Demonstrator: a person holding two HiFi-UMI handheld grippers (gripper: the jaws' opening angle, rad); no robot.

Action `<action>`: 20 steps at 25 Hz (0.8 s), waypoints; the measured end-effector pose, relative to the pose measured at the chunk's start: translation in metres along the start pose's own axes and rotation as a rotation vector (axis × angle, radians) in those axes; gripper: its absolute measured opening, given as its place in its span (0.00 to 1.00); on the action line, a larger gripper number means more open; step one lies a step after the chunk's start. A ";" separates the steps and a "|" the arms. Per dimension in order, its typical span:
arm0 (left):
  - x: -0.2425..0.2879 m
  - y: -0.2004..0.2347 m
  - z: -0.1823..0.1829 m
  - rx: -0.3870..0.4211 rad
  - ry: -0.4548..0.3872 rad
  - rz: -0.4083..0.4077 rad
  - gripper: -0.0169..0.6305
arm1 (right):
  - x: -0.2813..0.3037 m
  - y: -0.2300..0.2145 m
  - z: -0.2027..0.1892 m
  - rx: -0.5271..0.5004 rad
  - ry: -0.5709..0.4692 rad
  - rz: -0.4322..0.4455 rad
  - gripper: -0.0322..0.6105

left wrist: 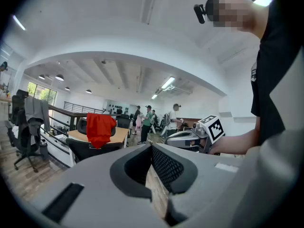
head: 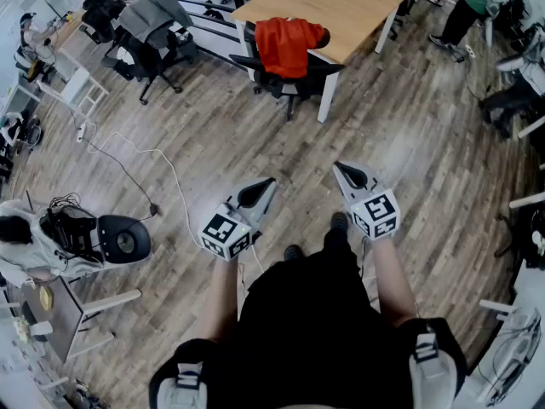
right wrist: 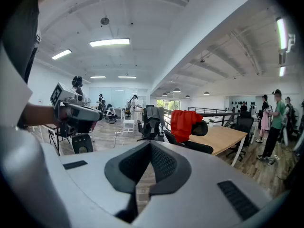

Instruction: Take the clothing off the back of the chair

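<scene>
Far left, grey jacket (head: 157, 11) hung over office chair (head: 152, 54). We held left gripper (head: 269, 183) low over wood floor (head: 213, 135), jaws shut tight, nothing in them. Red clothing (head: 288, 45) was draped over back of black chair (head: 294, 82) at wooden table (head: 341, 7), well ahead of both grippers, untouched. Right gripper (head: 339, 169) same deal, jaws pressed together, empty. Person in green top (head: 468, 7) stood far off, upper right.
</scene>
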State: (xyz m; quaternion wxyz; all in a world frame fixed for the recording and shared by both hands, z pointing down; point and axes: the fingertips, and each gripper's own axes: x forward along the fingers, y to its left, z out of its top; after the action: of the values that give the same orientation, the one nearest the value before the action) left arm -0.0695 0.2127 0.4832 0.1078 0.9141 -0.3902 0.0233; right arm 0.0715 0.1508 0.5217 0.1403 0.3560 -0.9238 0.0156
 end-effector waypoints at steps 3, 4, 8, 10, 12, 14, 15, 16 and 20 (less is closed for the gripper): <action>0.000 -0.001 0.003 0.035 -0.001 -0.008 0.03 | -0.003 -0.005 -0.006 0.008 0.042 -0.023 0.04; -0.001 -0.001 0.003 0.040 0.000 -0.010 0.03 | -0.004 -0.006 -0.009 0.016 0.054 -0.031 0.05; -0.001 0.005 0.003 0.043 0.003 0.002 0.03 | -0.002 -0.008 -0.014 0.006 0.051 -0.036 0.05; -0.001 0.007 0.004 0.038 0.003 0.004 0.03 | -0.001 -0.007 -0.011 -0.002 0.046 -0.029 0.05; 0.000 0.007 0.004 0.046 0.001 -0.003 0.03 | -0.004 -0.009 -0.012 0.018 0.072 -0.041 0.04; 0.003 0.011 0.003 0.052 0.006 -0.003 0.03 | -0.002 -0.015 -0.015 0.034 0.079 -0.053 0.05; 0.004 0.013 0.002 0.046 0.011 -0.003 0.03 | 0.001 -0.016 -0.015 0.035 0.067 -0.049 0.05; 0.004 0.015 0.000 0.035 0.016 -0.005 0.03 | 0.004 -0.015 -0.015 0.033 0.056 -0.043 0.04; 0.008 0.022 -0.005 0.012 0.036 -0.003 0.03 | 0.006 -0.014 -0.021 0.045 0.095 -0.036 0.05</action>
State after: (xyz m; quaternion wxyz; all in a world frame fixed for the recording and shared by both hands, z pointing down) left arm -0.0795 0.1937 0.4932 0.1095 0.9148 -0.3866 0.0418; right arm 0.0814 0.1393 0.5422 0.1761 0.3742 -0.9091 0.0507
